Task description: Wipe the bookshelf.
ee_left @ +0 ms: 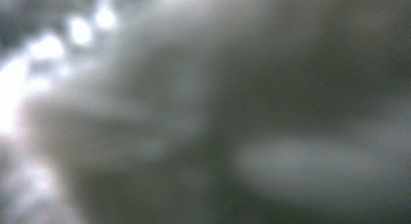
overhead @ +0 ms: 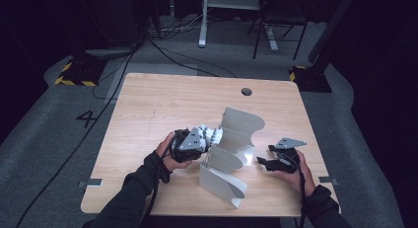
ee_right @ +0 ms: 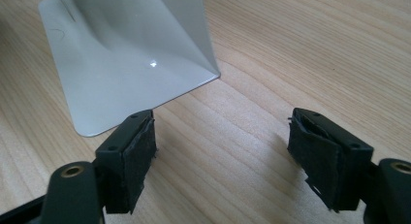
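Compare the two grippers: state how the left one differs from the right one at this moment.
The left gripper is shut against the grey file rack; the right gripper is open with nothing between its jaws. The left is lifted at the rack's dividers; the right sits low by the table, beside the rack's base. Both are hand-held.

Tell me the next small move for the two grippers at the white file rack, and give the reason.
Probably bring the right gripper forward to brace the white divided metal file rack. Its jaws stand open over the wooden table, just short of the rack's base plate, while the left gripper is at the dividers, shut.
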A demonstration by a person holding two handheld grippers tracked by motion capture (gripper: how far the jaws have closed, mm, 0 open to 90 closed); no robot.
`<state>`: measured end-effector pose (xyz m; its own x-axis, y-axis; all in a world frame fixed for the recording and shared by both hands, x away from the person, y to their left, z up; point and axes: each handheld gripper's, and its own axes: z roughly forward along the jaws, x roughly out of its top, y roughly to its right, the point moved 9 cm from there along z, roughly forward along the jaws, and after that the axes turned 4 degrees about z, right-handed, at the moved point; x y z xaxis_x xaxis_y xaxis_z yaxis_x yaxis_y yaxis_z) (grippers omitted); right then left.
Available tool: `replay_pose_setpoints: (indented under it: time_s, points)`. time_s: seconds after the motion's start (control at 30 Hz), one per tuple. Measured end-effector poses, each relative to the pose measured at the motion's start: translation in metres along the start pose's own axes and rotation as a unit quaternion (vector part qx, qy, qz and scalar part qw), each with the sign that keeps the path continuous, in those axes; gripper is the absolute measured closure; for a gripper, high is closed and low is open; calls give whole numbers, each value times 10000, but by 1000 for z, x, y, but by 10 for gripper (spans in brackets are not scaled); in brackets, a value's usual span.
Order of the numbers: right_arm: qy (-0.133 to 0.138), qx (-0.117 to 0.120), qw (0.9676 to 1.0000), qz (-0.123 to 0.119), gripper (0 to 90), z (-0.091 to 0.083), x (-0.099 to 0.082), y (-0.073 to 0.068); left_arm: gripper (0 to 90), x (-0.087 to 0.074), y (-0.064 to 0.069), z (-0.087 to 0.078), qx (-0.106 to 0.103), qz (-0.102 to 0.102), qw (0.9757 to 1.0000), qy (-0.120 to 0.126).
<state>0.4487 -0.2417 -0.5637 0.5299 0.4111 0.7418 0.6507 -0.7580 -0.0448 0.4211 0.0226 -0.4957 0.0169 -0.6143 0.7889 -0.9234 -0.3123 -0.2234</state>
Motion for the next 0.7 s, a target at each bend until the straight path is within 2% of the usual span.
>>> replay_pose_setpoints:
  time_s: [0.07,0.2,0.27,0.33,0.37,0.47,0.53,0.6,0.7]
  points:
    - [0,1,10000,0,260,0,0,0,759,-9,3,8,-75,-6,9998,-176]
    - [0,-1,10000,0,260,0,0,0,757,-15,3,16,-224,-224,9992,-239]
    - [0,-1,10000,2,260,0,0,0,755,-18,1,18,-314,-404,9985,-196]
    - [1,-1,10000,2,260,0,0,0,755,-20,-3,20,-246,-488,9982,-228]
    - [1,-2,10000,3,261,0,0,0,756,-20,-6,19,-182,-570,9980,-192]
    - [1,-2,10000,3,260,0,0,0,760,-12,-11,11,-59,-594,9982,41]
    - [2,-1,10000,0,260,0,0,0,760,-3,-15,4,66,-515,9985,169]
    - [2,-1,10000,0,260,0,0,0,760,8,-18,-4,144,-486,9979,406]
    - [3,-4,10000,5,260,0,0,0,761,23,-24,-13,298,-370,9970,610]
